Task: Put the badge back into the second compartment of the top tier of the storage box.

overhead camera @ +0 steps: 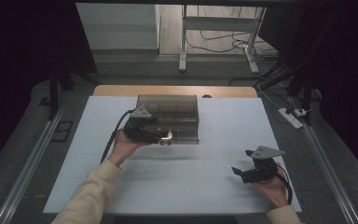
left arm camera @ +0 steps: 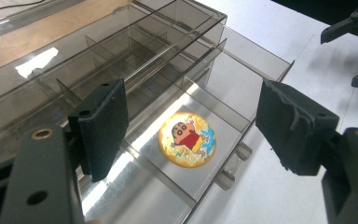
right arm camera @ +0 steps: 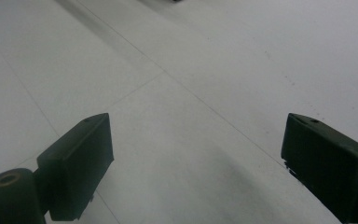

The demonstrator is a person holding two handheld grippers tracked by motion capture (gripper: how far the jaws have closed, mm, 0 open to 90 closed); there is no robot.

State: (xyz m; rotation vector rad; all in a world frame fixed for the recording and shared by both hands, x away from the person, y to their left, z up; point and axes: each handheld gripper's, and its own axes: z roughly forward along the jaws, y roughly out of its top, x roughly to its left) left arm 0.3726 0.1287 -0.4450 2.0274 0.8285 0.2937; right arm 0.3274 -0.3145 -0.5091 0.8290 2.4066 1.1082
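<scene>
Jaws of the left gripper (left arm camera: 191, 135) stand apart with nothing pressed between their pads, and the round cartoon badge (left arm camera: 188, 139) lies flat just beyond and below them, on the floor of a pulled-out drawer (left arm camera: 214, 161) of the smoky clear organizer box (overhead camera: 168, 116). In the left gripper view the badge sits almost centred in the gap, slightly nearer the left pad, so the gripper looks down along the drawer onto it. Being a disc, it has no long axis to line up with. It touches neither pad.

From the high view, the left gripper (overhead camera: 167, 138) hangs at the box's near edge, right over the open drawer, while the right gripper (overhead camera: 240, 171) rests low on the white tabletop (overhead camera: 205, 182), well apart to the right, its jaws spread wide and empty over bare surface. The left hand is clearly the nearer one to the badge; judging by this, any next move at the drawer belongs to it.
</scene>
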